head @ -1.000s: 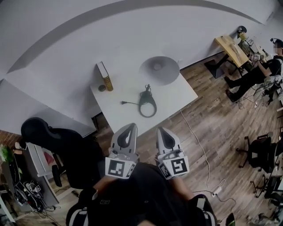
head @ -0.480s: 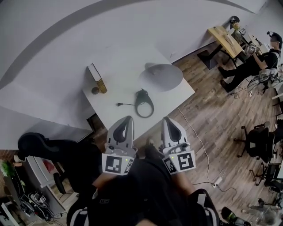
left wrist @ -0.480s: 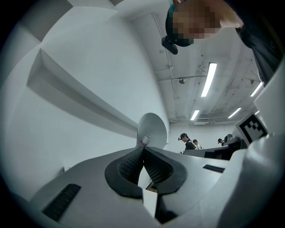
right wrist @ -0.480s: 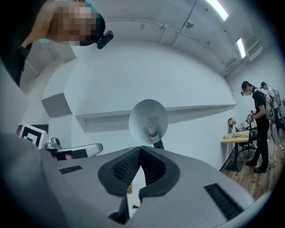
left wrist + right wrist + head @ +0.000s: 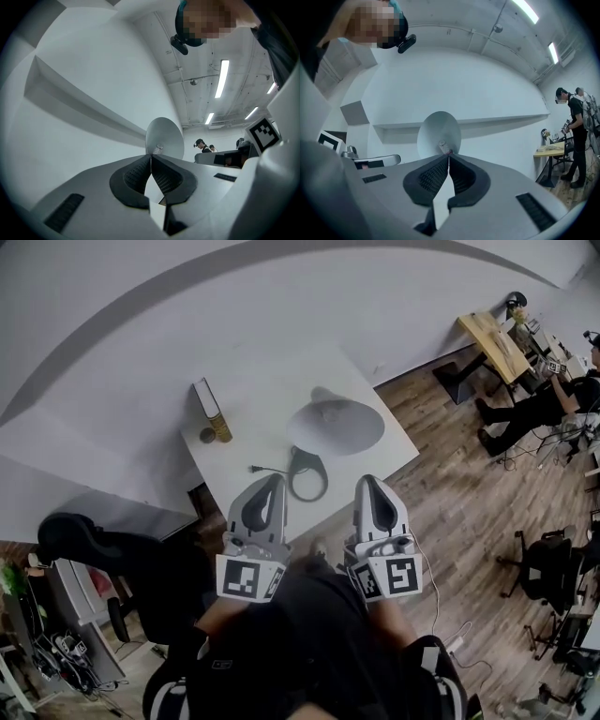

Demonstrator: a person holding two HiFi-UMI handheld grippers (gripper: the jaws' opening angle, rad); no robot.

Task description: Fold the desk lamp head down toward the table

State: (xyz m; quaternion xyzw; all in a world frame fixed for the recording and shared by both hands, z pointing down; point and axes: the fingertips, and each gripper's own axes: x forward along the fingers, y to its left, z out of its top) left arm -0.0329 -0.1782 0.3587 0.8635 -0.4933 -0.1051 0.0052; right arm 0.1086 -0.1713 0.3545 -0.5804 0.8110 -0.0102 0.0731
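Lamp head [image 5: 335, 425] untouched, left gripper [image 5: 274, 481], right gripper [image 5: 365, 481] — jaws together, empty

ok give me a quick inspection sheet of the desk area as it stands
surface: white table
job's things: desk lamp head, open face towards the grippers, not yet folded down
clutter: book on edge, gold cylinder beside it, dark ring
grippers: left gripper and right gripper both shut, empty, touching nothing
cables: plug lead loose beside the ring
surroundings: wood floor, black chair, people at a far desk
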